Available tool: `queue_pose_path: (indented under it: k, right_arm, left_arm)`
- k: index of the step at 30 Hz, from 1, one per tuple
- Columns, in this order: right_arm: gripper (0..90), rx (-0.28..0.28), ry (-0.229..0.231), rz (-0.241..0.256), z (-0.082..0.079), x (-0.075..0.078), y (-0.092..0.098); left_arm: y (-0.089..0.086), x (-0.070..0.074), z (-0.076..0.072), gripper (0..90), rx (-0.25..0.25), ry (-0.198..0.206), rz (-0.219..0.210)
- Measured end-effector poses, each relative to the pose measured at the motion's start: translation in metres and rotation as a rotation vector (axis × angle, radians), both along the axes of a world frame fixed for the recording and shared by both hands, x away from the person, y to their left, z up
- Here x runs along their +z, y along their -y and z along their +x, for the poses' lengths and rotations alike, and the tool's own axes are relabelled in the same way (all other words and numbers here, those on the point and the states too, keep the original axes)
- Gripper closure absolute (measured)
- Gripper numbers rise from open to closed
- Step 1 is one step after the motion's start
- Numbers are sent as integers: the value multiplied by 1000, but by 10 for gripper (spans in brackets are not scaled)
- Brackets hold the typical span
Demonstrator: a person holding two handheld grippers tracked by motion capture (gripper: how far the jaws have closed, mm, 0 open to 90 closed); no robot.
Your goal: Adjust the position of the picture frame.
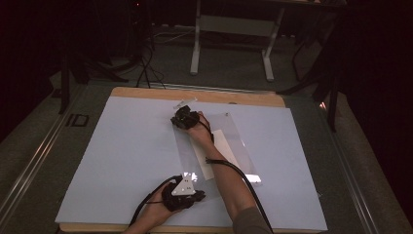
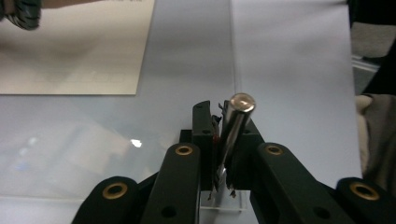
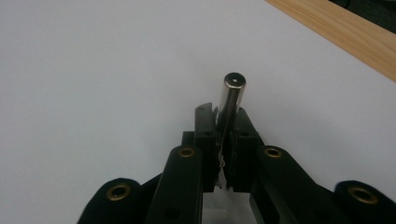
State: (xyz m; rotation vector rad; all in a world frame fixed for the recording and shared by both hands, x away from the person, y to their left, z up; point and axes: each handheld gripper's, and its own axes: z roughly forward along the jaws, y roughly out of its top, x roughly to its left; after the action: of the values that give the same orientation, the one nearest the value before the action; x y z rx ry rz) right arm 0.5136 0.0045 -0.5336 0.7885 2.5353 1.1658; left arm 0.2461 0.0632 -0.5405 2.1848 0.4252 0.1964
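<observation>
Left gripper view has a metal rod (image 2: 233, 126) clamped upright between the black jaws of the left gripper (image 2: 224, 140), at lower centre of the frame, over a clear plastic sleeve (image 2: 187, 60). A sheet of paper (image 2: 74, 46) lies inside that sleeve, at upper left. Right gripper view has a second metal rod (image 3: 229, 100) pinched the same way in the right gripper (image 3: 223, 137), centre frame, above the white mat (image 3: 93, 70), with the wooden table edge (image 3: 336, 32) at upper right. High view places the left gripper (image 1: 184, 192) at lower centre, on the sleeve's near end, and the right gripper (image 1: 182, 118) at centre, at its far end. The sleeve (image 1: 238, 141) and its paper (image 1: 225, 144) run between them.
</observation>
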Motion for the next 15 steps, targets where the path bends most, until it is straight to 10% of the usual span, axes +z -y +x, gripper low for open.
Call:
queue_pose_path:
  k: [8,15]
  right_arm:
    - [832,-24,90,-57,-4,8,2]
    - [821,-89,108,-22,4,33,41]
  left_arm:
    - [-24,15,-7,849,86,-8,-117]
    - [-64,33,-10,845,177,49,-182]
